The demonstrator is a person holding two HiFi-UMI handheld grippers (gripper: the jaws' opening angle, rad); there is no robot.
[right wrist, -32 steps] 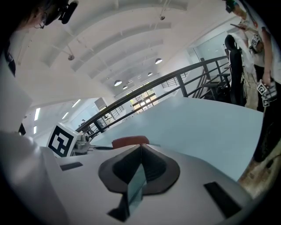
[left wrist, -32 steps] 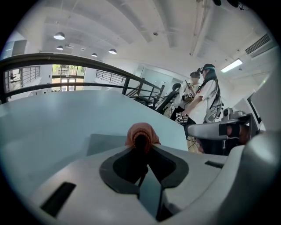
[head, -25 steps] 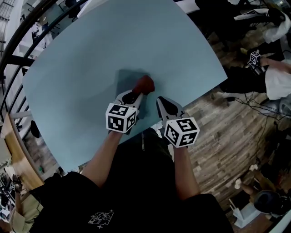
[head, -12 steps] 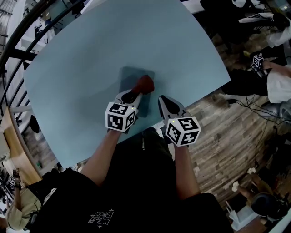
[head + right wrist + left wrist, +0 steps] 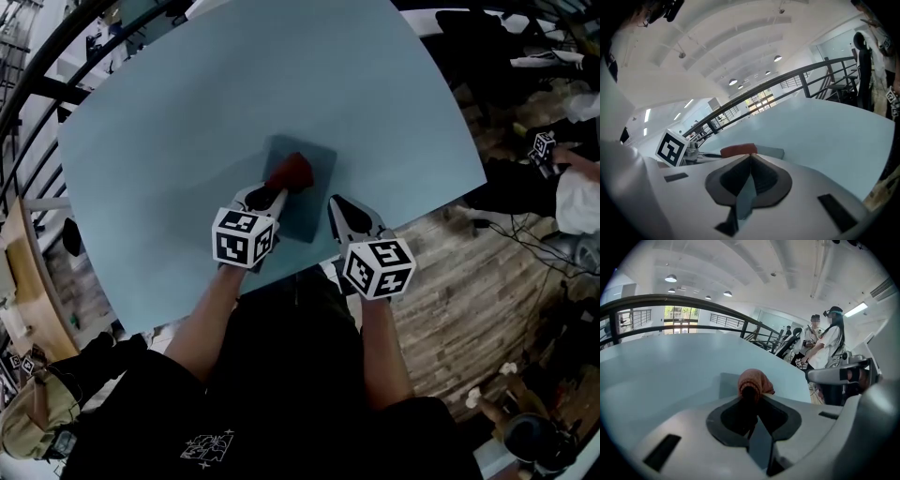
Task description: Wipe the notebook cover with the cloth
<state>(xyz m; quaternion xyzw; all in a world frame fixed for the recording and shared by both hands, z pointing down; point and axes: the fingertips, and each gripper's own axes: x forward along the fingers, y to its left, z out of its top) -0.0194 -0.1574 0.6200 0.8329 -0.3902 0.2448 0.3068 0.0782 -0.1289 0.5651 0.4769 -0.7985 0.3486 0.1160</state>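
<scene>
A grey-blue notebook [image 5: 309, 155] lies flat on the pale blue table [image 5: 187, 122], near its front edge. My left gripper [image 5: 279, 187] is shut on a bunched red-brown cloth [image 5: 292, 171], which rests on the notebook's cover. In the left gripper view the cloth [image 5: 754, 381] bulges just past the closed jaws, with the notebook [image 5: 727, 383] under it. My right gripper [image 5: 338, 208] hovers beside the notebook's right edge, shut and empty. The right gripper view shows the cloth [image 5: 738, 149] and notebook [image 5: 771, 152] beyond its closed jaws.
The table's front edge runs just below both grippers, with wooden floor [image 5: 487, 272] beyond to the right. A dark railing [image 5: 37, 89] curves round the table's left side. People [image 5: 824, 345] stand off to the right, away from the table.
The cloth in my left gripper has shifted a little on the notebook cover. The right gripper stays beside the notebook, hardly moved.
</scene>
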